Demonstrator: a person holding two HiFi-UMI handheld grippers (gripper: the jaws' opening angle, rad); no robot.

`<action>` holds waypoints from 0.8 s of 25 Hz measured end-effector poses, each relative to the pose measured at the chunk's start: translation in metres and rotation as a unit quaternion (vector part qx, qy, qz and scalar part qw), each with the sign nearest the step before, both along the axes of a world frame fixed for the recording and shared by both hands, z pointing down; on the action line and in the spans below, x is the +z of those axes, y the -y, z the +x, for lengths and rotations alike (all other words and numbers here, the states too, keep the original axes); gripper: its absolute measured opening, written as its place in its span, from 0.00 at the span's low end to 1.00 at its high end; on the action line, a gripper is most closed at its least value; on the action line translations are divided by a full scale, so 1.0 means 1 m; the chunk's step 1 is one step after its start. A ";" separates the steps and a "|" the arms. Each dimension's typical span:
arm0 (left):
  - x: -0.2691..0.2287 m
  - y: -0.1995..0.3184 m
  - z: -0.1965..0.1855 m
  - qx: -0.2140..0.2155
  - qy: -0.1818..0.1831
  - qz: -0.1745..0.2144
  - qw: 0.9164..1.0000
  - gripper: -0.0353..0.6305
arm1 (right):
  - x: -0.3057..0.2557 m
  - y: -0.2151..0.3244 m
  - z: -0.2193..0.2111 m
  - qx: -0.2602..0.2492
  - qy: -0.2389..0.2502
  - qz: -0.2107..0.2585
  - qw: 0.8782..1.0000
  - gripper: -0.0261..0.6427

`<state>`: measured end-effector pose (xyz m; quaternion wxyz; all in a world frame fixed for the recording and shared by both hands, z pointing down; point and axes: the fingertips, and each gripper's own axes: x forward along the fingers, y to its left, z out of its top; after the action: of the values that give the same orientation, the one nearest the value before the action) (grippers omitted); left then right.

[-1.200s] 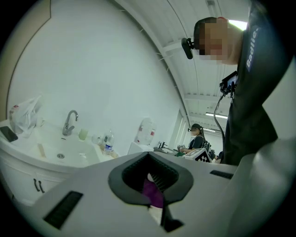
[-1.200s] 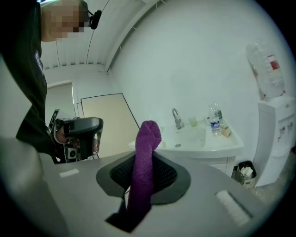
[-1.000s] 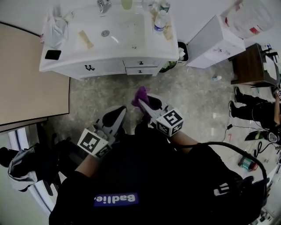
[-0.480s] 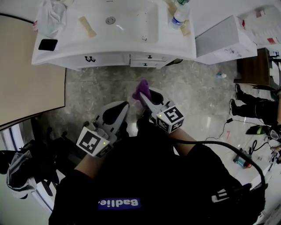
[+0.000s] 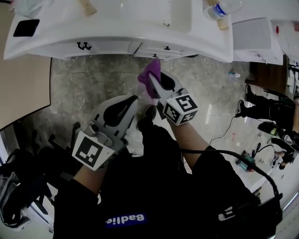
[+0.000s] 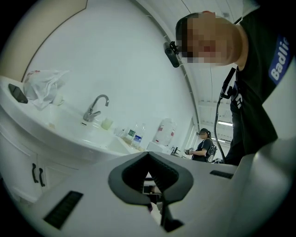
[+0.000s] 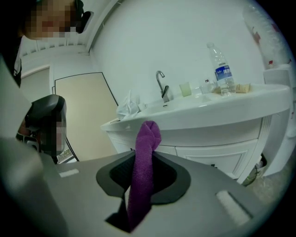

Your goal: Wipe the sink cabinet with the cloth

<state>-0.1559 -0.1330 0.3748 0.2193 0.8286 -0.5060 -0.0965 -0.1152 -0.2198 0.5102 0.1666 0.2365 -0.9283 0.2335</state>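
Black fabric is clothing the person's torso (image 5: 154, 196) across the bottom of the head view. Just above it, left of centre, the left grey-and-white two-jaw tool (image 5: 132, 99) is hanging over the floor. In its own view this tool (image 6: 148, 153) is showing its dark pads pressed together with nothing between them.

Slightly higher and right of centre, the right grey-and-white two-jaw tool (image 5: 154, 81) is pointing toward the top of the frame. It is clamping a purple terry cloth (image 5: 150, 73). In the right gripper view the cloth (image 7: 141, 185) is standing up through the closed jaws of that tool (image 7: 147, 155) as a folded strip with a bunched top. The cloth is sitting close to the cabinet front, apart from it.

Beneath both tools a speckled grey stone floor (image 5: 84, 93) is filling the middle band.

Beyond it, the white sink cabinet (image 5: 117, 44) is spanning the top edge, its drawers carrying small black handles (image 5: 84, 45). On its top a flat black phone (image 5: 26, 28) is lying at upper left and a clear plastic water bottle (image 5: 224, 8) at upper right. A chrome curved tap (image 7: 162, 85) is rising behind the basin.
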 end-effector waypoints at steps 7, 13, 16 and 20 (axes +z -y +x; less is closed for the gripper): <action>0.081 0.017 -0.014 -0.021 0.003 0.004 1.000 0.04 | 0.075 0.051 -0.013 0.014 -0.009 0.019 1.000 0.15; 0.147 0.044 -0.001 -0.023 0.013 0.022 0.999 0.04 | 0.105 0.090 -0.012 0.023 0.000 0.055 0.998 0.15; 0.179 0.059 0.005 -0.015 0.022 0.036 0.999 0.04 | 0.116 0.103 -0.013 0.023 0.005 0.077 0.997 0.15; 0.233 0.076 0.007 -0.018 0.039 0.054 0.998 0.04 | 0.136 0.111 -0.021 0.022 0.012 0.100 0.995 0.15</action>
<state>-0.1492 -0.2094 0.6074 0.1527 0.8330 -0.5232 -0.0949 -0.1361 -0.3312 0.6461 0.1263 0.2692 -0.9435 0.1461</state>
